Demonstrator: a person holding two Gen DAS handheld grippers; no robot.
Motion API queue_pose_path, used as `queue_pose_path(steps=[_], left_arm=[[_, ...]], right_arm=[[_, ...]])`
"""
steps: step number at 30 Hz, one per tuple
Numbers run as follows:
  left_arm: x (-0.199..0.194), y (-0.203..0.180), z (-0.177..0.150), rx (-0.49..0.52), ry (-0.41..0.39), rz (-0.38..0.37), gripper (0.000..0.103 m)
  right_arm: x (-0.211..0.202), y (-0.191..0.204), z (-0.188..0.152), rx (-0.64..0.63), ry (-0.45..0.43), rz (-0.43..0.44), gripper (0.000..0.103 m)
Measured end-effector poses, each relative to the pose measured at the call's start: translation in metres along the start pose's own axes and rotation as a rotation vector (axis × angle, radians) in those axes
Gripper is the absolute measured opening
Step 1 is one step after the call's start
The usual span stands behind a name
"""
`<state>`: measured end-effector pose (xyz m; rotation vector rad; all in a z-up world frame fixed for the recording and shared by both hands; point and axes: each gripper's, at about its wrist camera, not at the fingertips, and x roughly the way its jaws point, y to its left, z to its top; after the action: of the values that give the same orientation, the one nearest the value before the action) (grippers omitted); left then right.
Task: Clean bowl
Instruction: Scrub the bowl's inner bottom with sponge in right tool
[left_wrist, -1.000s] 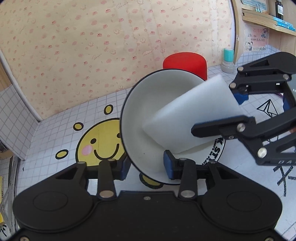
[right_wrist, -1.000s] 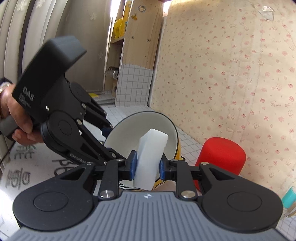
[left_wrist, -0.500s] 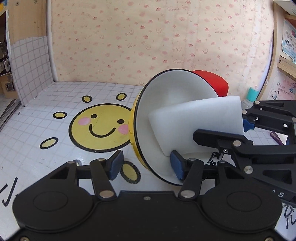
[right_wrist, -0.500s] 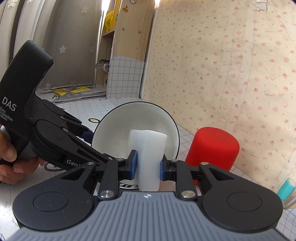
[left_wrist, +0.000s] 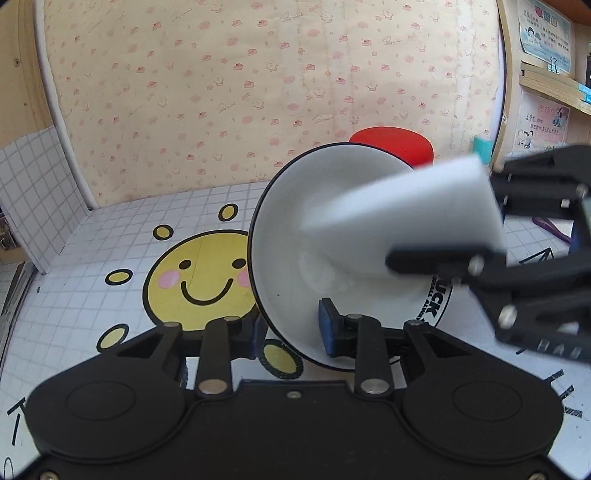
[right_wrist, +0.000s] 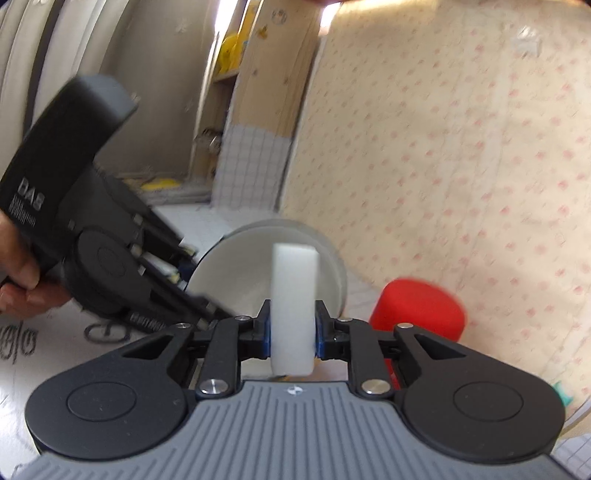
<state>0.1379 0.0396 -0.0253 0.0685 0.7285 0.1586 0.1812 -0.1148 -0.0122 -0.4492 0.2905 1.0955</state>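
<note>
One white bowl (left_wrist: 295, 258), tilted and blurred in the right view, was pinched by the left gripper (left_wrist: 290, 326); the right gripper (right_wrist: 292, 334) clamped one sponge (right_wrist: 293, 295), half hiding one red cup (left_wrist: 402, 142).

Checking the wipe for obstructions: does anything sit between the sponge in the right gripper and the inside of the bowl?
Nothing visible does. The left gripper holds the bowl tilted by its rim, opening toward the right gripper, whose white sponge reaches straight into the white interior. The red cup stands behind the bowl, off that path.
</note>
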Motion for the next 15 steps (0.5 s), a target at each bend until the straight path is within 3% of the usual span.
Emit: queue_pose_path(steps=[3, 9, 15], left_arm=[[-0.001, -0.001, -0.001, 0.004, -0.006, 0.003, 0.032], [-0.001, 0.002, -0.001, -0.01, -0.004, -0.003, 0.032], [-0.001, 0.001, -0.001, -0.019, -0.003, -0.004, 0.032]], right_arm=[[0.005, 0.006, 0.0, -0.012, 0.013, 0.037, 0.021], [-0.011, -0.007, 0.003, 0.053, -0.096, -0.028, 0.022], [-0.005, -0.004, 0.001, -0.014, -0.036, -0.032, 0.021]])
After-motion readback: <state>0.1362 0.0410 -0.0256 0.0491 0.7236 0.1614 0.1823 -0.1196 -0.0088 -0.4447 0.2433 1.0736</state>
